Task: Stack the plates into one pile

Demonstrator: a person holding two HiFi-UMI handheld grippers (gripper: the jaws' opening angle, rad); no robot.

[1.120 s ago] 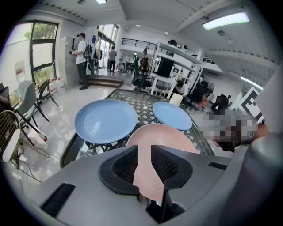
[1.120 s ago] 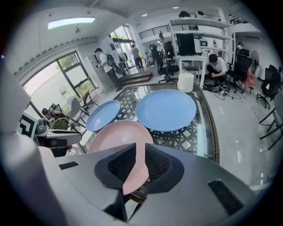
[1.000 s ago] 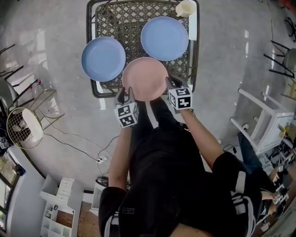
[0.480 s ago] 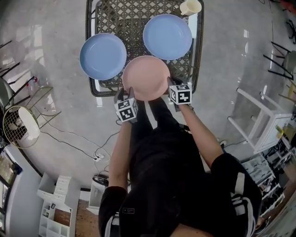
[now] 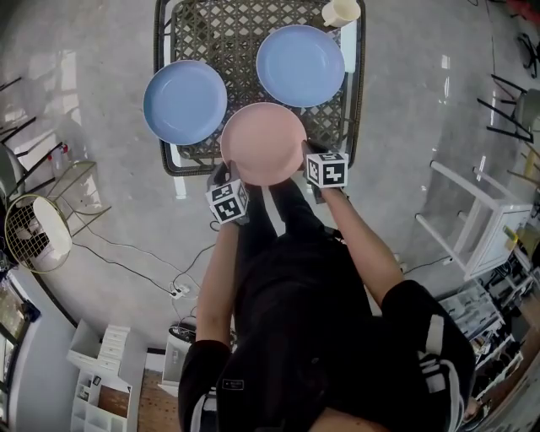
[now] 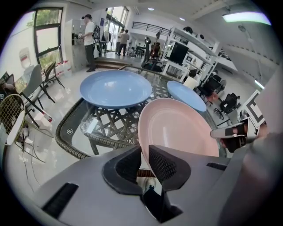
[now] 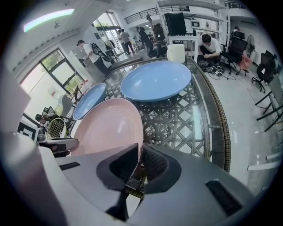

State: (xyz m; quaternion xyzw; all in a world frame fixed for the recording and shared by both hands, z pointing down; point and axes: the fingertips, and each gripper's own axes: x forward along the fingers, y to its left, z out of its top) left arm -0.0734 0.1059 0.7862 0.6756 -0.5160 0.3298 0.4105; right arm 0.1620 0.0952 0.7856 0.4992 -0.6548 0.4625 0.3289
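Nearer the pink plate (image 5: 263, 143) now than a second ago: both grippers, marker cubes drawn up to its near rim at 7 and 4 o'clock. No real shift among the plates themselves.

Wicker-and-glass table (image 5: 158, 84) first: carries three plates, none stacked yet. Two blue ones flat on it, apart from each other: left blue plate (image 5: 185, 102) at 10 o'clock from the pink one, right blue plate (image 5: 300, 65) at 1 o'clock. Pink plate at the table's 6 o'clock edge, overhanging it toward the person, tilted in both gripper views.

Left gripper (image 6: 143, 152): closing, pink rim between the pads and apparently pinched already. Right gripper (image 7: 139, 152): clamped on the opposite side of that rim, barely any gap. Cream cup (image 5: 340, 12) at the far right corner, no part of the job.

Progress, as a judgement: barely begun. Grip taken on one plate only. Left to do: carry it onto a blue plate, then bring the third in.
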